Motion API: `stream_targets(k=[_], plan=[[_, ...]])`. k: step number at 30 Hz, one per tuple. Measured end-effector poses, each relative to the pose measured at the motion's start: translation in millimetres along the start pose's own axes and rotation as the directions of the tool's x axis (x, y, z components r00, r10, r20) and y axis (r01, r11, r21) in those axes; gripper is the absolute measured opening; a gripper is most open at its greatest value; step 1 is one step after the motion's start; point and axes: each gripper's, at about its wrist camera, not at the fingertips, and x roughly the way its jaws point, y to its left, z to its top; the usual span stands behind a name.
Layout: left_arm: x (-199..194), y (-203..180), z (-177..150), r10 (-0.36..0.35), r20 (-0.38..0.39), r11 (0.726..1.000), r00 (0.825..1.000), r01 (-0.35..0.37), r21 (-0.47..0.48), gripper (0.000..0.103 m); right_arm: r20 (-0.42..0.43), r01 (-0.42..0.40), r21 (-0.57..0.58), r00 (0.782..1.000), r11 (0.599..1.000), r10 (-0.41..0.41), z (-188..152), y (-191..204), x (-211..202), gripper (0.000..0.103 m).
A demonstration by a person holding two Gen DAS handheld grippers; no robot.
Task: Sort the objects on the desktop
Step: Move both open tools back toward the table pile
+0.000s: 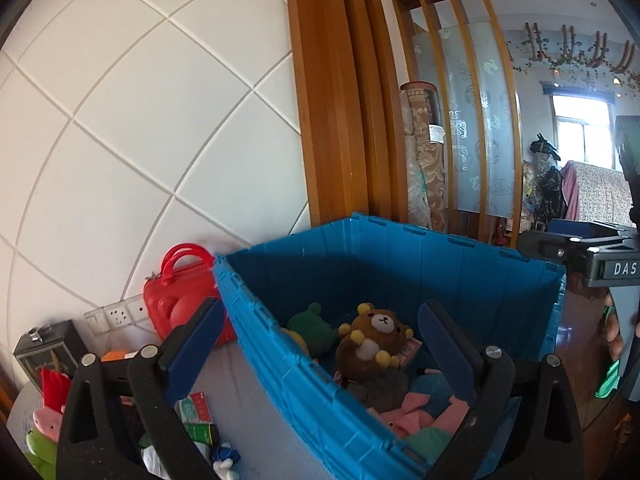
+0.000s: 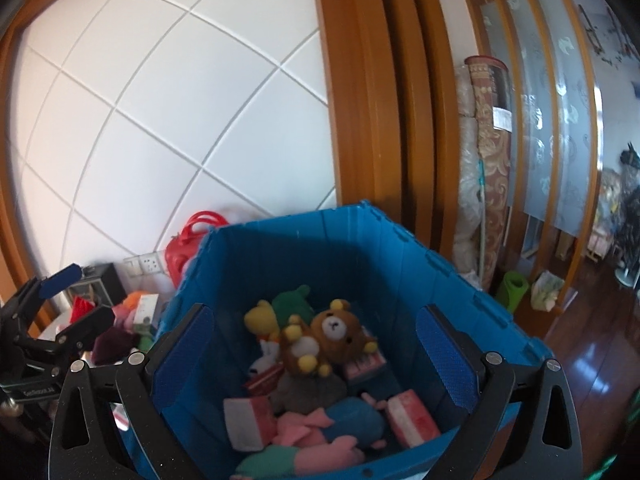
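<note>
A blue plastic crate (image 1: pixel 280 364) (image 2: pixel 452 280) stands on the table and holds several soft toys and small boxes. A brown bear plush (image 1: pixel 374 342) (image 2: pixel 324 338) lies on top, with a green plush (image 1: pixel 312 326) (image 2: pixel 294 300) behind it. My left gripper (image 1: pixel 320 354) is open and empty, straddling the crate's left wall. My right gripper (image 2: pixel 316 356) is open and empty above the crate's inside. The left gripper also shows in the right wrist view (image 2: pixel 76 300), open, left of the crate.
A red case (image 1: pixel 180 304) leans on the wall behind the crate. Loose toys and small boxes (image 1: pixel 196 408) lie on the table left of the crate. A black box (image 1: pixel 48 348) stands at far left. Wooden frame and rolled rugs (image 1: pixel 424 156) are beyond.
</note>
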Motion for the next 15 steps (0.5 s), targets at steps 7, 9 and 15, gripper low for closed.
stream_targets(k=[7,9,15], plan=[[-34,32,-29,0.050,-0.021,0.998,0.999,-0.051,-0.034,0.099,0.036,0.074,-0.050,0.997,0.996,-0.072,-10,47,-32,0.103],[-44,43,-35,0.059,-0.029,0.997,0.998,-0.060,-0.041,0.099,0.038,0.089,-0.076,0.996,0.993,-0.086,-13,67,-39,0.103],[-98,90,-65,0.110,-0.058,0.993,0.992,-0.113,-0.045,0.099,0.063,0.090,-0.091,0.994,0.992,-0.085,-24,138,-59,0.103]])
